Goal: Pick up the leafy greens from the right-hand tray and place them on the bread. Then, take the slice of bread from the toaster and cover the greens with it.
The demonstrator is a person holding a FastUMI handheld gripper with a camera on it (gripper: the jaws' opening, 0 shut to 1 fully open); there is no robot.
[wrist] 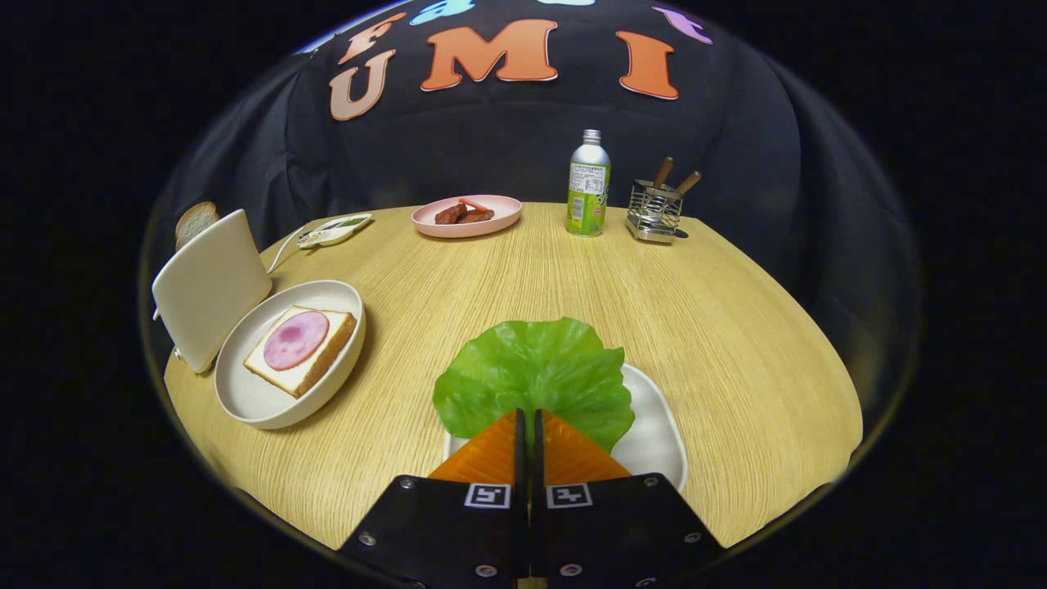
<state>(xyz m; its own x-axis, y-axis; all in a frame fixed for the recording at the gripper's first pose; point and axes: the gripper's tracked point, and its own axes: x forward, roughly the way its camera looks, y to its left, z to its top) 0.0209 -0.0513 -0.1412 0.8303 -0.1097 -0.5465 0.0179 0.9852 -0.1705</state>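
On your far left stands the toaster point(211, 286) with a slice of bread point(195, 222) poking up behind its top. Just beside it sits a round white plate point(245, 397) holding bread point(315, 360) topped with a slice of ham point(295, 339). Further back you have a small pink plate point(429, 222) of sausages. Centre front, your gripper point(527, 421) has its fingers pressed together on the near edge of the leafy greens point(532, 372), which lie over the white tray point(654, 433). To the right at the back stand a bottle point(589, 184) and a wire utensil holder point(654, 213).
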